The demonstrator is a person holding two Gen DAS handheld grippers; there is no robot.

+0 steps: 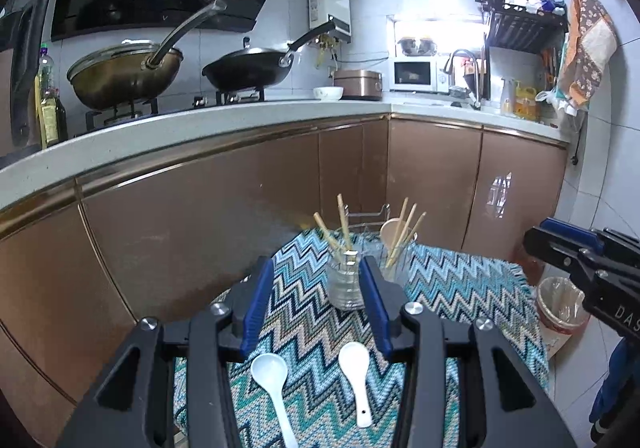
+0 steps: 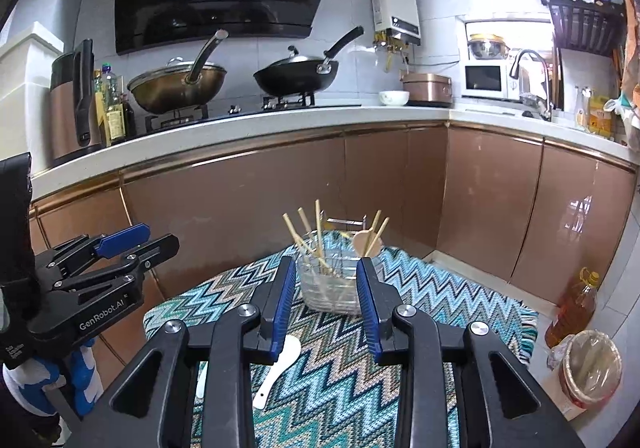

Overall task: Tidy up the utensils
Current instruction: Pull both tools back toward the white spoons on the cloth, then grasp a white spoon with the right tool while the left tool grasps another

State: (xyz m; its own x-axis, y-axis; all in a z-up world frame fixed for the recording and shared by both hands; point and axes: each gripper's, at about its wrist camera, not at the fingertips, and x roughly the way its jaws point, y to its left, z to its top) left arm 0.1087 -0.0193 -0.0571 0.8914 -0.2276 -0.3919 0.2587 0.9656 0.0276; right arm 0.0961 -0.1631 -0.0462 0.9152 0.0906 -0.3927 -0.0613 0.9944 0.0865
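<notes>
Take the zigzag cloth (image 1: 460, 288) as your reference surface. Your left gripper (image 1: 318, 268) hangs above its near half with the jaws standing apart and nothing between the blue pads. Your right gripper (image 2: 326, 268) hangs over the same cloth, jaws likewise parted and empty.

Two clear glass jars stand upright at the far end of the cloth. The left jar (image 1: 346, 284) holds several wooden chopsticks (image 1: 341, 222) that lean outward above its rim. The right jar (image 1: 394, 262) stands just beside it and holds more chopsticks together with a wooden spoon (image 1: 390, 233). A wire rack (image 1: 366, 214) stands behind both jars at the cloth's far edge.

Two white ceramic spoons lie flat on the near half of the cloth, bowls pointing toward the jars. The left spoon (image 1: 270, 376) and the right spoon (image 1: 356, 376) lie apart from each other, neither touching a jar or a gripper. In the right wrist view, one white spoon (image 2: 280, 370) shows just below the left finger of your right gripper.
</notes>
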